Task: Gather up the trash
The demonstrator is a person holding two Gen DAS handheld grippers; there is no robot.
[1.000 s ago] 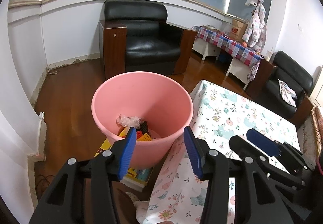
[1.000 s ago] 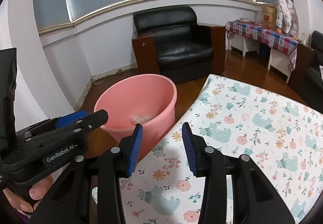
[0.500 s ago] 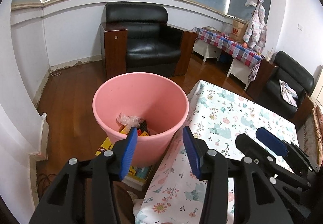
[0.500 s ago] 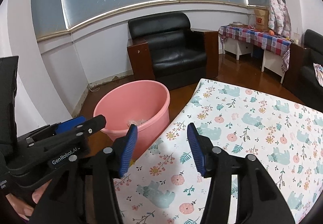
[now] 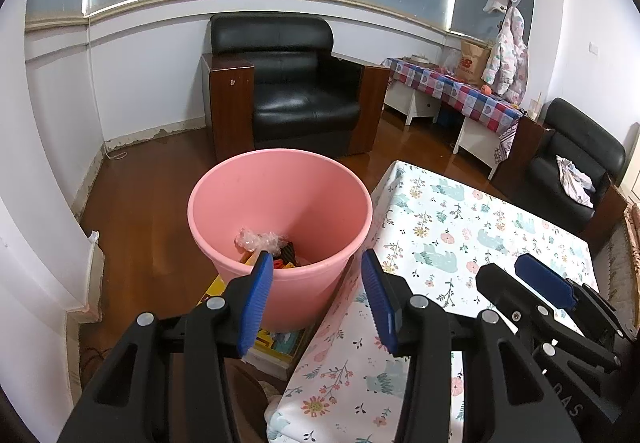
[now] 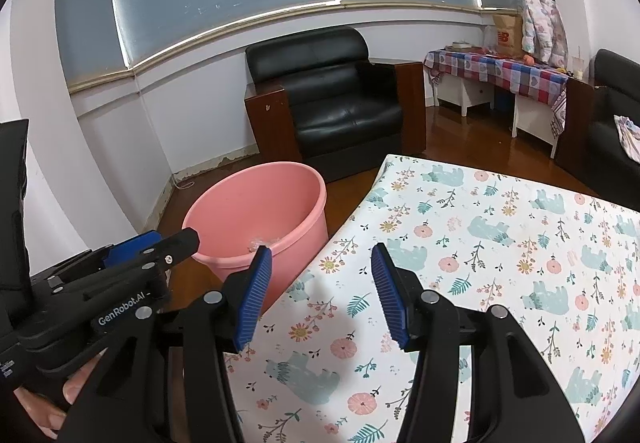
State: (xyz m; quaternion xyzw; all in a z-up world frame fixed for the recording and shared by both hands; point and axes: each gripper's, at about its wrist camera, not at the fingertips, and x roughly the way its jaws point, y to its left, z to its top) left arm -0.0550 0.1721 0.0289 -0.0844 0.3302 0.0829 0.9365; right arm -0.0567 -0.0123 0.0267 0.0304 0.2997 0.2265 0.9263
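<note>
Receded slightly, pink bin [image 5: 280, 203] sits ahead of left gripper [image 5: 316, 283].

1. Setting was a home living room.
2. Evidence: black leather armchair [image 5: 288, 83] against wall; floral tablecloth [image 6: 500, 243] on table.
3. Child's jacket [image 5: 506, 55] hung beside checkered side table [image 5: 460, 91]; wooden floor [image 5: 140, 195].

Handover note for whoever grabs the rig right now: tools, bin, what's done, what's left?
Left tool: open, empty, above the near rim of the round pink plastic bucket.
Right tool: open, empty, over the floral bear-print tablecloth.
Done: crumpled clear plastic wrap and colourful scraps lie in the bucket, which stands on the floor beside the table.
Left: no trash visible on the cloth in view; check elsewhere before the next pick.
</note>
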